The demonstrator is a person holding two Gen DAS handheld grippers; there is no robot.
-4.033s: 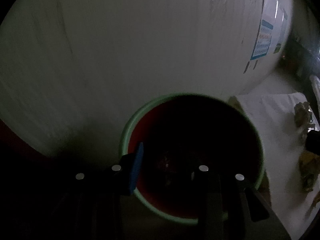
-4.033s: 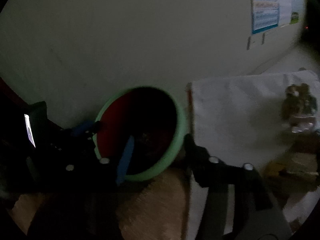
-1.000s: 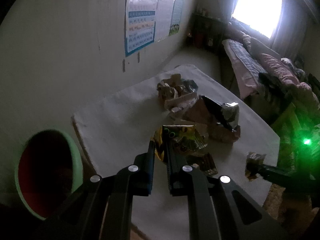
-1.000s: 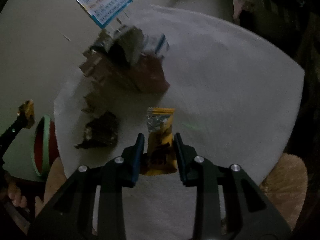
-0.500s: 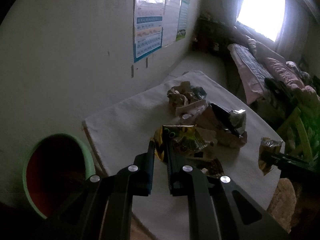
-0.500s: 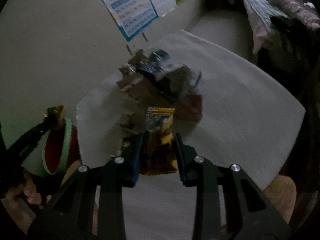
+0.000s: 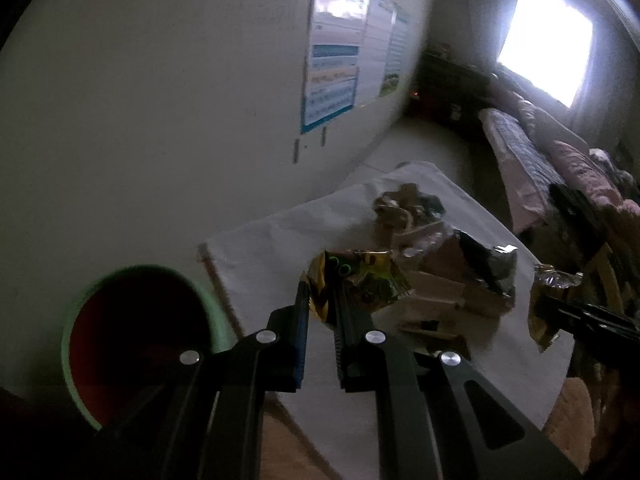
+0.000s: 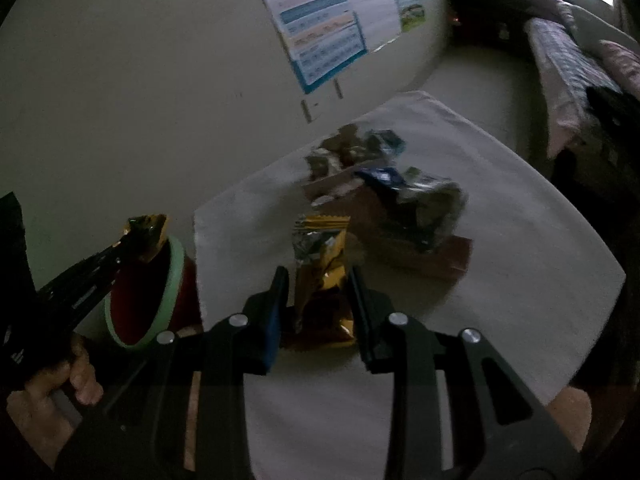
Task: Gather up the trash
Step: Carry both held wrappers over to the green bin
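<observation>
Wrappers fill both tools. The right tool (image 8: pixel 318 282) is clamped on a yellow snack wrapper (image 8: pixel 322 264), whose long axis runs straight out along the fingers, crimped end pointing away toward the trash heap (image 8: pixel 384 196) on the white-covered counter (image 8: pixel 500 240). The left tool (image 7: pixel 322 292) is pinched nearly closed on a crumpled gold and green wrapper (image 7: pixel 360 276); it bunches sideways past the fingertips, so its long axis cannot be told.

From the right wrist view, the left tool's wrapper hangs just over the rim of the green-rimmed bin (image 8: pixel 172 280), which stands beside the counter's near left corner; the red inside faces up and toward the camera. That view also shows the person's hand (image 8: pixel 60 384) on the left tool's grip. From the left wrist view, the bin sits lower left of the counter, the right tool enters from the right with its wrapper lifted off the counter, and a bright window (image 7: pixel 548 40) and a bed (image 7: pixel 540 160) lie beyond the counter.

Wall charts (image 8: pixel 324 28) hang behind the counter; their print is too blurred to read, as is the printing on both wrappers.
</observation>
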